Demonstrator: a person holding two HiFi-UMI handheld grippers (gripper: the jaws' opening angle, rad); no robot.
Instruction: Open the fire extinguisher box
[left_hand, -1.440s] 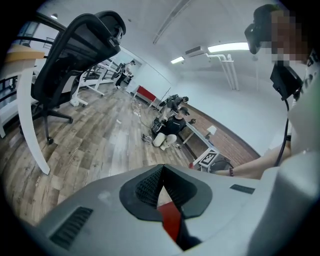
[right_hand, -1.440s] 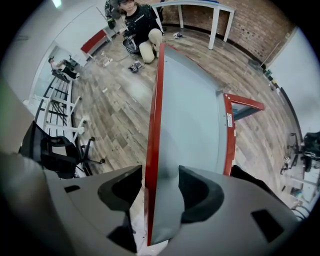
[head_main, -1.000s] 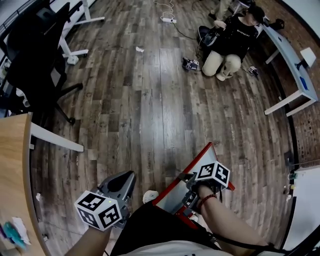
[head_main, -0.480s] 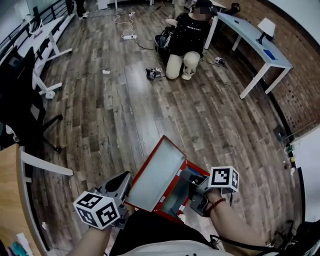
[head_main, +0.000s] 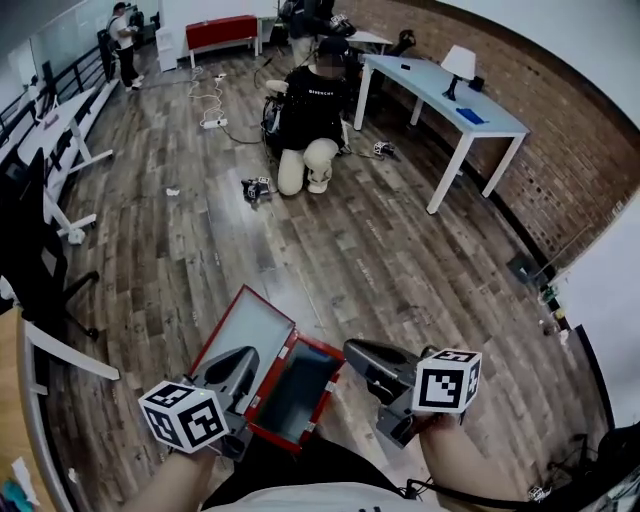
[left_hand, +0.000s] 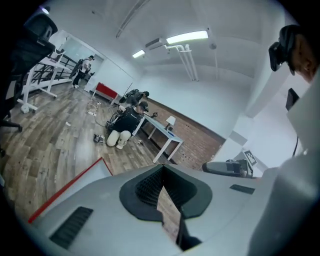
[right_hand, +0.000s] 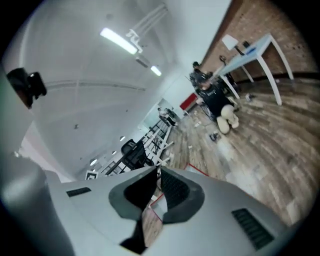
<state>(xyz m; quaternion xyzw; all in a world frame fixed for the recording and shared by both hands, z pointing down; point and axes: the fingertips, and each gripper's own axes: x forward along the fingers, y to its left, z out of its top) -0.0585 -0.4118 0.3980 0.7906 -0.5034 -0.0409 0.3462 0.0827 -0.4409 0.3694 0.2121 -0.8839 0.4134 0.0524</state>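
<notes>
The red fire extinguisher box (head_main: 318, 352) sits on the floor at the bottom middle of the head view. Its lid (head_main: 243, 328) is swung open to the left with the pale inner face up, and the box's dark inside is exposed. My left gripper (head_main: 243, 357) hovers over the lid's near edge, its jaws shut and empty (left_hand: 162, 169); the lid's red edge (left_hand: 65, 184) shows beside it. My right gripper (head_main: 352, 348) hangs just right of the box, apart from it. Its jaws are closing, tips nearly together, with nothing between them (right_hand: 157, 170).
A person (head_main: 312, 110) kneels on the wooden floor far ahead, with small items beside them. A white table (head_main: 440, 95) with a lamp (head_main: 460, 62) stands at the back right. A black office chair (head_main: 30, 260) and a desk leg (head_main: 60, 345) are at the left.
The box lid has swung from nearly shut to wide open. My right gripper has come off the box, moved right and closed its jaws. The head view has tilted up.
</notes>
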